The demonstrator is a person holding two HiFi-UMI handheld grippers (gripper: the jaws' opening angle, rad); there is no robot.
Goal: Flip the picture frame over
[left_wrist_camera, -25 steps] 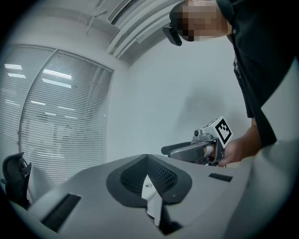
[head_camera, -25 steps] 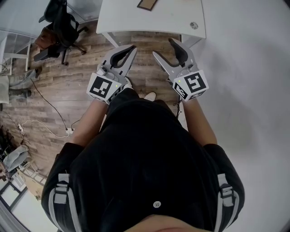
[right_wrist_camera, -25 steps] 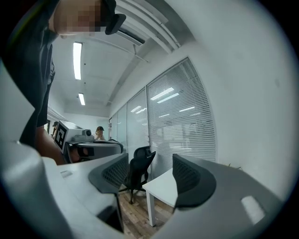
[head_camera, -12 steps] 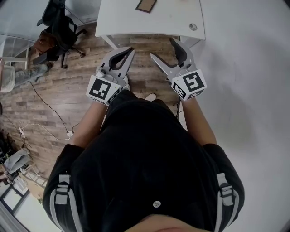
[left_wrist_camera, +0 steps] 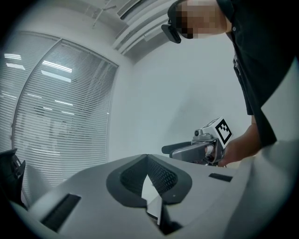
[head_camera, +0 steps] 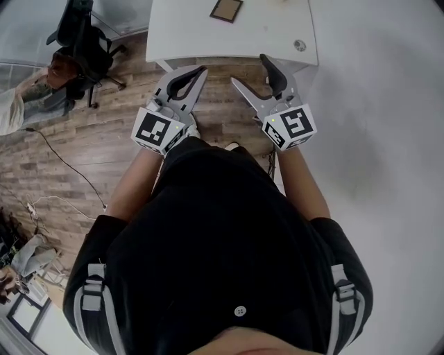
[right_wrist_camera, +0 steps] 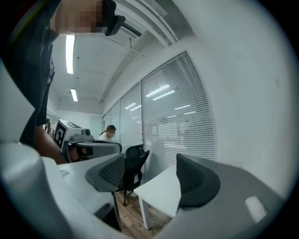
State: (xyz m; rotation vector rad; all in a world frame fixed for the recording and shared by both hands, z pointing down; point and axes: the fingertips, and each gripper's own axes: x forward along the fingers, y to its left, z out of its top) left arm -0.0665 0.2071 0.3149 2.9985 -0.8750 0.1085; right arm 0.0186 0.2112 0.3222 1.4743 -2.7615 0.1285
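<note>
The picture frame [head_camera: 226,10], brown-rimmed with a tan middle, lies flat on the far part of the white table [head_camera: 208,38]. Both grippers are held level just short of the table's near edge, well away from the frame. My left gripper [head_camera: 202,70] [left_wrist_camera: 147,158] is shut, its tips touching with nothing held. My right gripper [head_camera: 250,71] [right_wrist_camera: 152,175] stands open; its jaws have spread wider within the last second and hold nothing. The table's corner [right_wrist_camera: 161,191] shows between the right jaws.
A small round object [head_camera: 299,46] sits near the table's right edge. A black office chair [head_camera: 83,35] [right_wrist_camera: 133,165] stands left of the table on the wood floor. A person [head_camera: 28,97] is at the far left. Cables [head_camera: 62,159] trail across the floor.
Both grippers have moved forward toward the table, whose edge now lies nearer their tips. The right jaws stand a little wider. The person at the left has shifted.
</note>
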